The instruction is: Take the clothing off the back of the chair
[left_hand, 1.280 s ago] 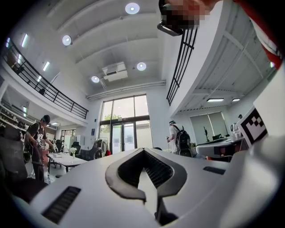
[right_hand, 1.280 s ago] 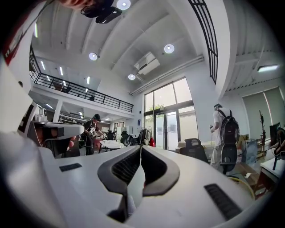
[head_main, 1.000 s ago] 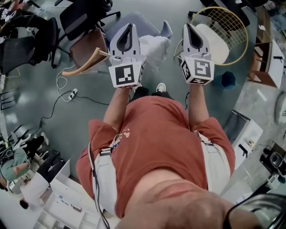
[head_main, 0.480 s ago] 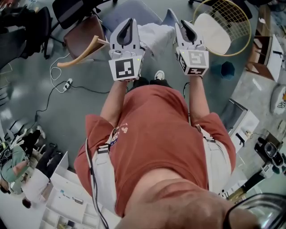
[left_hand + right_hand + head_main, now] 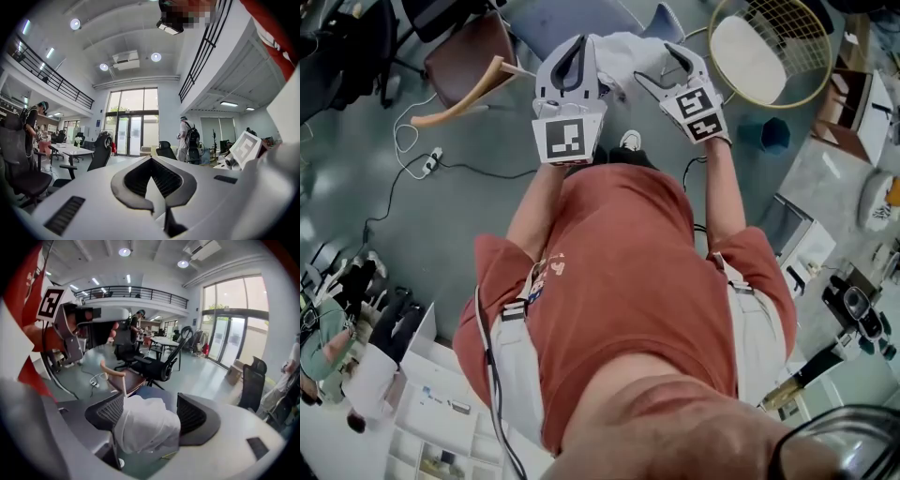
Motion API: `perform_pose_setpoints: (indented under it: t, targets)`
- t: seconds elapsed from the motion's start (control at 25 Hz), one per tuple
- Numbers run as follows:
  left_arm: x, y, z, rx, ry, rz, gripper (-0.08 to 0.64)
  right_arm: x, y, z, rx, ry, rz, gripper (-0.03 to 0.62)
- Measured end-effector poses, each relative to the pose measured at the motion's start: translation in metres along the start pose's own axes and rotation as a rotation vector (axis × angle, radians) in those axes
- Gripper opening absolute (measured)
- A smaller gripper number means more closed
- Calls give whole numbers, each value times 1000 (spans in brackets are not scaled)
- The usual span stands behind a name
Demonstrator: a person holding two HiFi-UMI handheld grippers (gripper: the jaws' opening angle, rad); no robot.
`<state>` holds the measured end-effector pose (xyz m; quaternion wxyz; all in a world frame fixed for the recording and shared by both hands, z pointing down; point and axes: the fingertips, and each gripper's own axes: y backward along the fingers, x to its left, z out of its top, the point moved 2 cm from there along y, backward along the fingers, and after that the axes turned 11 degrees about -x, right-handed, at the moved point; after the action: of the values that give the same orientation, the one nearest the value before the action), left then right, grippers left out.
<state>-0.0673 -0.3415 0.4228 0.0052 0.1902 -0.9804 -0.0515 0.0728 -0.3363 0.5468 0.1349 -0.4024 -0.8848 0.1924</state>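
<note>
White clothing (image 5: 623,54) hangs over the back of a blue-grey chair (image 5: 567,17) straight ahead of me. My right gripper (image 5: 664,66) tilts down over the cloth's right side. Its jaws are opening. In the right gripper view the clothing (image 5: 147,425) bulges between the two fingers of the right gripper (image 5: 149,401), and the pads do not press on it. The blue chair (image 5: 152,392) shows just behind it. My left gripper (image 5: 574,44) sits level at the cloth's left edge, shut and empty. In its own view the left gripper (image 5: 151,158) points out across the hall.
A wooden chair with a brown seat (image 5: 464,58) stands to the left, also seen in the right gripper view as the wooden chair (image 5: 125,379). A round gold wire chair (image 5: 769,45) is at the right. A power strip and cable (image 5: 431,161) lie on the floor. Black office chairs (image 5: 159,365) stand beyond.
Both grippers came down toward the chair back. The right one dropped further, tipped downward over the white cloth, and its jaws went from shut to wide apart.
</note>
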Motion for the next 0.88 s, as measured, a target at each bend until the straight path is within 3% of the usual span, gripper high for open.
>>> perform_pose_setpoints:
  t: [0.16, 0.36, 0.56, 0.88]
  targets:
    - [3, 4, -7, 15, 7, 7, 14, 17, -11, -30, 172, 86, 128, 370]
    - [8, 11, -12, 25, 17, 24, 14, 24, -24, -61, 363, 201, 209, 410]
    - [12, 16, -17, 32, 26, 37, 14, 17, -40, -85, 490, 293, 222, 423]
    - [17, 19, -18, -5, 36, 59, 14, 14, -61, -103, 592, 432, 228, 422]
